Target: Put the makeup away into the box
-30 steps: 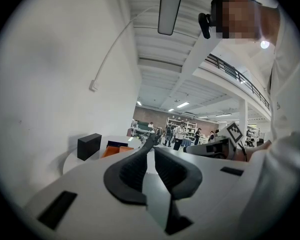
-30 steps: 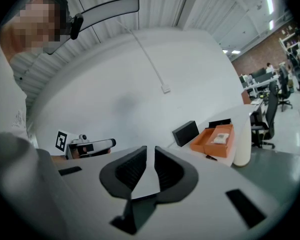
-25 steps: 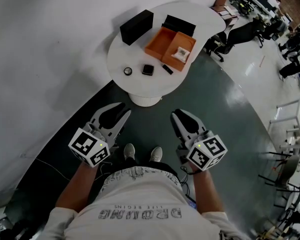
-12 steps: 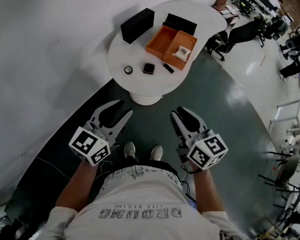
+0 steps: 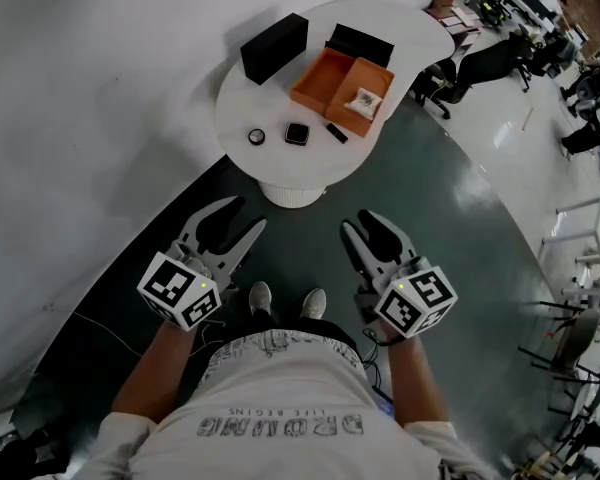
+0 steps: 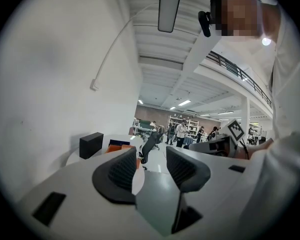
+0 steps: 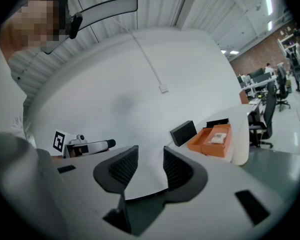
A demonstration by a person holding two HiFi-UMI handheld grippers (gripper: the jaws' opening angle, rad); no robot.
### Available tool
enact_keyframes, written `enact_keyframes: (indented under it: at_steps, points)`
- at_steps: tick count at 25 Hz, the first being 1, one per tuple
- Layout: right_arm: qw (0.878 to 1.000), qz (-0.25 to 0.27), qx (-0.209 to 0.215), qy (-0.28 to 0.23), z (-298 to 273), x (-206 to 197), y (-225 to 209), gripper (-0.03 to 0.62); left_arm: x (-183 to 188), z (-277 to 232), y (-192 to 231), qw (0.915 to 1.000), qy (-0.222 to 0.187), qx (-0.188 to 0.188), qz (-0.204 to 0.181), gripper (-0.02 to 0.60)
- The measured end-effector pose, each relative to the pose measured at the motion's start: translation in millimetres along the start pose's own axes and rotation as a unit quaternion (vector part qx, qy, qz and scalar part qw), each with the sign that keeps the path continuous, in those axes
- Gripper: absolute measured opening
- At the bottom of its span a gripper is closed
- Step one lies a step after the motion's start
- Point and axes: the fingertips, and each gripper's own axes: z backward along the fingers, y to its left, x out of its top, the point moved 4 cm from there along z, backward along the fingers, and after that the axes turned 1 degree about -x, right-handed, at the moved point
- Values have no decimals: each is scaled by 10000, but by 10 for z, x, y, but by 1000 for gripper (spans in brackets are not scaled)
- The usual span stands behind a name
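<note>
On the round white table far ahead stands an open orange box with a white packet inside. In front of it lie a round compact, a square black compact and a black tube. My left gripper and right gripper hang at waist height, well short of the table. Both have just been opening their jaws, and nothing is between them. The left gripper view shows its gripper open, with the orange box small beyond. The right gripper view shows its gripper open too.
A closed black box and a flat black lid stand behind the orange box. Office chairs and desks fill the upper right, and a metal rack stands at the right. My shoes are on dark green floor.
Both grippers' jaws have spread wider apart. Neither hand has shifted, and the things on the table lie as before.
</note>
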Motion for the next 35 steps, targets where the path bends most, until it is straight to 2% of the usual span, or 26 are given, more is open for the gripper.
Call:
enact_keyframes:
  at_steps: [9,22,35]
  points:
    - [10000,-62,-24,-50,151,7,-195,193,-43,-136,-135,9999,59,89,-65,218]
    - [9998,-101,127,79,322,86,-771,199,-172,-684,-387,9996,182,225,-51,227]
    - [9996,-178,110,200,243,93,-1045,198,-218,-952,-283,9994,228,273,14,227]
